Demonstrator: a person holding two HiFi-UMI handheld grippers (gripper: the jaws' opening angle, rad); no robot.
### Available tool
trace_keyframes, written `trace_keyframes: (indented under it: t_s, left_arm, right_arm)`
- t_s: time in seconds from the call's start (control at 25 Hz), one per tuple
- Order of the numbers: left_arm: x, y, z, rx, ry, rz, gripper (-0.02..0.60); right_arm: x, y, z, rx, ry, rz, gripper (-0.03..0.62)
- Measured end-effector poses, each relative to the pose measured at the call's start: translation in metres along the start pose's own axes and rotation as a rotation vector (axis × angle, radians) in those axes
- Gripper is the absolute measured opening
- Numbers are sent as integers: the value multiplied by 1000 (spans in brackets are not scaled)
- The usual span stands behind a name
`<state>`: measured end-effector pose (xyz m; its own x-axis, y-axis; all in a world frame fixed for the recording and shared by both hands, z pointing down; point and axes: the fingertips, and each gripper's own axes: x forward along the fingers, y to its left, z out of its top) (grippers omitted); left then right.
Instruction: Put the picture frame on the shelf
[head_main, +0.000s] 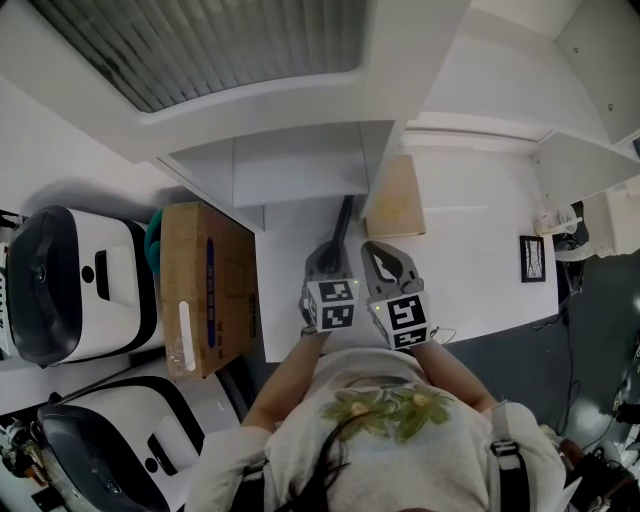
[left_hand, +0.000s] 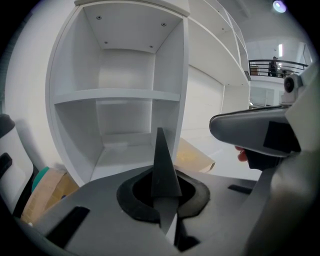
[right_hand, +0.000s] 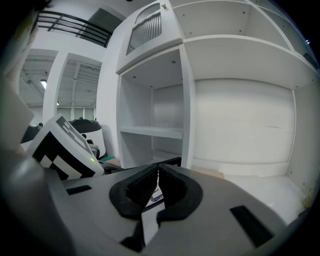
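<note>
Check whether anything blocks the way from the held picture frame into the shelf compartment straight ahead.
Nothing visible does. The picture frame, clamped in the left gripper, points at the bare lower shelf compartment. A brown board lies to its right and a cardboard box stands to the left, both off the path.

Cardboard box (head_main: 208, 285) is sitting at pic left in the head view, w/ blue print and a white label showing on its side. A teal thing (head_main: 152, 240) is peeking out just behind it, can't tell what. Two white-and-black machines are standing there too: one (head_main: 70, 285) just left of the box, the other (head_main: 115, 445) nearer the camera. A flat brown board (head_main: 396, 198) is lying mid-pic, and a small black-edged card (head_main: 533, 258) is lying well to its right. Cables (head_main: 572, 300) are trailing over grey floor (head_main: 600, 360). In the left gripper view's bkgd, a person (left_hand: 273, 65) is standing behind a railing (left_hand: 260, 63), w/ a ceiling light (left_hand: 279, 6) glowing above.
</note>
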<state>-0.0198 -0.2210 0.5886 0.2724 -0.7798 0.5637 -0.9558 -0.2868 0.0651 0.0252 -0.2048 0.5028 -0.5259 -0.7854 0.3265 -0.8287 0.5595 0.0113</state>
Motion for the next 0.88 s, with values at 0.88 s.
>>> trace_keyframes:
  t_s: [0.88]
  left_arm:
    - [21, -1, -1, -25, 16, -23, 34]
  right_arm:
    - [8, -10, -15, 41, 30, -7, 32]
